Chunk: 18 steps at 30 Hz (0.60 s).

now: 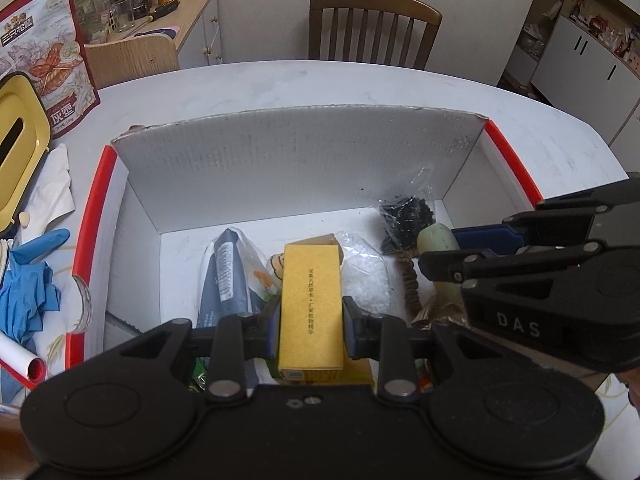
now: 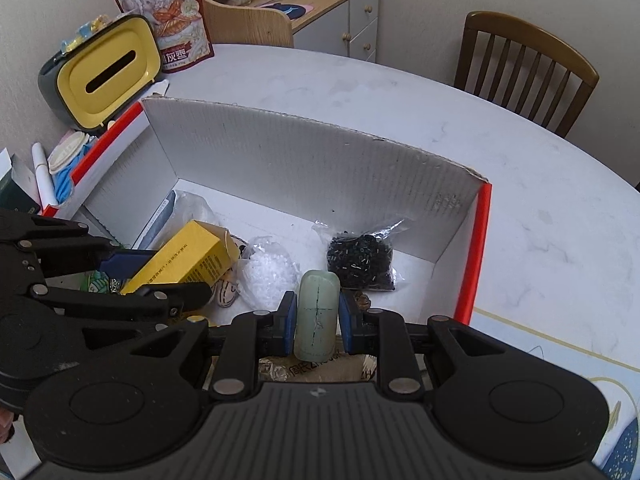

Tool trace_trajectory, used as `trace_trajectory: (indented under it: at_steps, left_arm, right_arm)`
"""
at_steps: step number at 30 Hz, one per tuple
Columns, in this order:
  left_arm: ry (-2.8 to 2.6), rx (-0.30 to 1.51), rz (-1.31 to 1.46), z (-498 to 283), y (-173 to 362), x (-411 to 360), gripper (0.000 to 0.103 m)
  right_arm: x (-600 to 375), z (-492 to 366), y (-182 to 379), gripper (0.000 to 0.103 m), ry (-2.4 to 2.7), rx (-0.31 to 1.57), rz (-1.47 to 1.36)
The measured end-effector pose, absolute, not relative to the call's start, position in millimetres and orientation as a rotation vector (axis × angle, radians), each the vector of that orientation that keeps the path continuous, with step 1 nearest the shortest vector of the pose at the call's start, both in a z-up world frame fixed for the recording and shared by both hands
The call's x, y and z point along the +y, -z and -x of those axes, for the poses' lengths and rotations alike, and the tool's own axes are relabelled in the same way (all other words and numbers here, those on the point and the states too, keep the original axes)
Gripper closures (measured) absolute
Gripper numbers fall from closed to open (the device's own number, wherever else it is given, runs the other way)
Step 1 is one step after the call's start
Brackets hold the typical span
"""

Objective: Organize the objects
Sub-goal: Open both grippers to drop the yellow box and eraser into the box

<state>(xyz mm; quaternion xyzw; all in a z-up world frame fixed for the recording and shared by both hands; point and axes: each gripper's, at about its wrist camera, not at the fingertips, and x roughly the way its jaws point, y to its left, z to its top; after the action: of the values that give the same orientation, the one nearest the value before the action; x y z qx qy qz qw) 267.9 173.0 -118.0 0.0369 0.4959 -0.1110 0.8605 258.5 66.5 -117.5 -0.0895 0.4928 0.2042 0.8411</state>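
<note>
A white cardboard box with red edges (image 1: 304,160) (image 2: 304,156) stands open on the table. My left gripper (image 1: 310,318) is shut on a yellow carton (image 1: 311,300) (image 2: 188,258), held over the box's near side. My right gripper (image 2: 317,320) is shut on a pale green oblong block (image 2: 316,316) (image 1: 436,238), also over the box, to the right of the carton. Inside lie a bag of black beads (image 2: 360,258) (image 1: 406,216), a bag of white pellets (image 2: 268,270) (image 1: 366,276) and a blue-grey pouch (image 1: 224,276).
Left of the box are a yellow tissue holder (image 2: 108,76), a red snack bag (image 2: 168,12), blue gloves (image 1: 28,280) and a paper roll (image 1: 20,356). A wooden chair (image 1: 372,28) stands behind the white table (image 2: 400,96); a cabinet (image 2: 340,12) with jars is at the back left.
</note>
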Motion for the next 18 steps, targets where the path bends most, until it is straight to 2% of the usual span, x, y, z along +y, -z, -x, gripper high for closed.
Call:
trace_trajectory:
  at_steps: [8, 12, 14, 16, 18]
  left_arm:
    - [0.224, 1.063, -0.055, -274.8, 120.7, 179.5, 0.074]
    - [0.231, 1.062, -0.039, -274.2, 118.8, 180.9, 0.069]
    - [0.230, 1.063, -0.026, -273.3, 117.6, 181.4, 0.069]
    - [0.233, 1.061, -0.017, -271.5, 115.5, 181.3, 0.066]
    - [0.237, 1.049, -0.012, -267.9, 111.8, 180.5, 0.055]
  right_arm:
    - [66.5, -260.6, 120.5, 0.081, -0.438, 1.061, 0.192]
    - [60.9, -258.3, 116.1, 0.080, -0.445, 1.059, 0.179]
    - [57.8, -255.7, 113.7, 0.075, -0.453, 1.060, 0.169]
    - [54.1, -252.0, 109.4, 0.063, -0.458, 1.048, 0.160]
    - [50.2, -247.3, 103.6, 0.057, -0.466, 1.033, 0.145]
